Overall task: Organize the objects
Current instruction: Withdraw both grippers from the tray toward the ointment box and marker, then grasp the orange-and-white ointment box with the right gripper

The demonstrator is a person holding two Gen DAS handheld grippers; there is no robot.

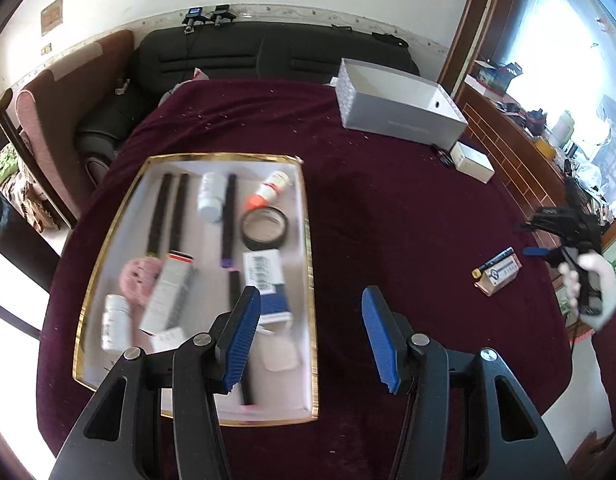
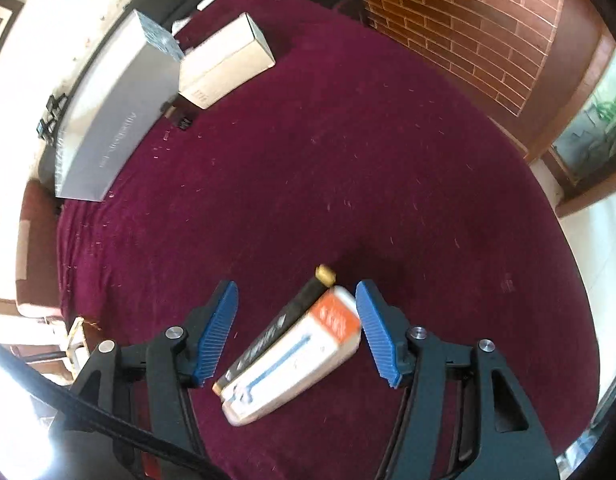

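A white tray with a gold rim (image 1: 312, 280) lies on the maroon cloth at the left. It holds several items: black sticks, pill bottles, a tape roll (image 1: 264, 227), small boxes. My left gripper (image 1: 308, 300) is open and empty, above the tray's near right edge. My right gripper (image 2: 295, 292) is open, its fingers either side of a white and orange box (image 2: 295, 354) with a black, gold-capped tube (image 2: 285, 318) beside it on the cloth. Both also show in the left wrist view, the box (image 1: 498, 276) at the right, near the right gripper (image 1: 534, 251).
A large grey open box (image 1: 400, 104) stands at the table's far side, with a small white box (image 1: 472, 160) next to it; both show in the right wrist view, grey (image 2: 115, 120) and white (image 2: 223, 62). A black sofa (image 1: 211, 56) lies behind. A brick wall (image 2: 468, 20) is to the right.
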